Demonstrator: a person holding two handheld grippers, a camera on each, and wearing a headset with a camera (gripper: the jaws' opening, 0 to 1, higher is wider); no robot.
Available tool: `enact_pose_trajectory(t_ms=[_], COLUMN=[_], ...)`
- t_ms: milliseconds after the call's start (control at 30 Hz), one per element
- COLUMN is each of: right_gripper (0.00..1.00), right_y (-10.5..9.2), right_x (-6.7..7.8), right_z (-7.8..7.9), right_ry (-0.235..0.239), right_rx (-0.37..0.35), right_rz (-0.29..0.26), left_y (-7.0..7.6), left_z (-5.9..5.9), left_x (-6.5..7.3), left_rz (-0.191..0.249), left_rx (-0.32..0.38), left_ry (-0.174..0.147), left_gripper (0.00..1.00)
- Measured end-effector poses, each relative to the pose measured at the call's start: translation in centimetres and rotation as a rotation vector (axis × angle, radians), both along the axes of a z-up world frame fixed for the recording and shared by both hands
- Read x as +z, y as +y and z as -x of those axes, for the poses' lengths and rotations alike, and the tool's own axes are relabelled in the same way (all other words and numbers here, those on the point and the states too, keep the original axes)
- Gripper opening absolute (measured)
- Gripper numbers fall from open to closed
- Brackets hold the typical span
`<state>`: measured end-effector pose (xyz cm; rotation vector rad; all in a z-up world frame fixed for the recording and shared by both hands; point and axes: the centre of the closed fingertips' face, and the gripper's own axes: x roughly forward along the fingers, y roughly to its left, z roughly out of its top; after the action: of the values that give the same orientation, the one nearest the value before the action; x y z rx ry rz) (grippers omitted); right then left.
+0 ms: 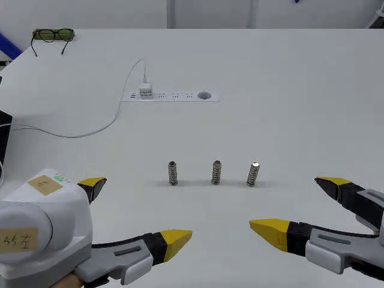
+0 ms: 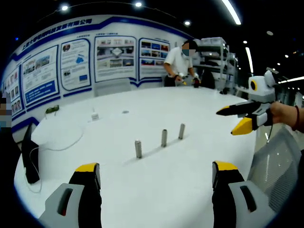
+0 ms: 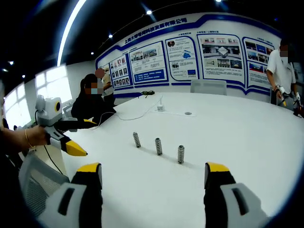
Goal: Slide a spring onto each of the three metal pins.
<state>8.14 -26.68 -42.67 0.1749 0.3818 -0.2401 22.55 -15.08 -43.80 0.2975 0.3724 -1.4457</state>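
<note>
Head view: 3 metal pins, 3 springs, 2 grippers, 1 power strip [image 1: 171,95], 1 white plug [image 1: 145,90] with 1 cable [image 1: 114,117], 1 pair of glasses [image 1: 53,35], all on a white table [image 1: 300,90]. Pins stand upright in a straight row on the near side of the power strip, roughly parallel to it and well apart from it. Counting from the strip's plug end: first pin [image 1: 173,173], middle pin [image 1: 216,172], third pin [image 1: 253,174]. Each has a grey coil spring [image 1: 216,175] sleeved over it, turns tight; the third shows a bright bare tip above the coil. Left gripper [image 1: 135,211] and right gripper [image 1: 292,204] sit farther from the strip than the pins, left towards the plug end, right towards the other end. Both have their yellow-tipped jaws spread wide with nothing between them, touching neither pins nor springs. Glasses lie beyond the strip, past its plug end.
</note>
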Motion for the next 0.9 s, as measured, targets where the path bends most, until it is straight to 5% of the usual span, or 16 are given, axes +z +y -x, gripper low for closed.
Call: enact_pose_trajectory(t_ms=[233, 900], right_gripper=[0.91, 0.90], right_y=[-0.16, -0.06], right_x=[0.08, -0.13], right_z=[0.26, 0.22], right_ry=[-0.003, -0.002], right_rx=[-0.008, 0.000], right_rz=[0.006, 0.005], left_y=[0.46, 1.07], left_z=[-0.23, -0.39], left_x=[0.01, 0.41], left_rz=[0.002, 0.007], left_rx=[0.024, 0.040], left_ry=[0.018, -0.002], left_gripper=[0.99, 0.96])
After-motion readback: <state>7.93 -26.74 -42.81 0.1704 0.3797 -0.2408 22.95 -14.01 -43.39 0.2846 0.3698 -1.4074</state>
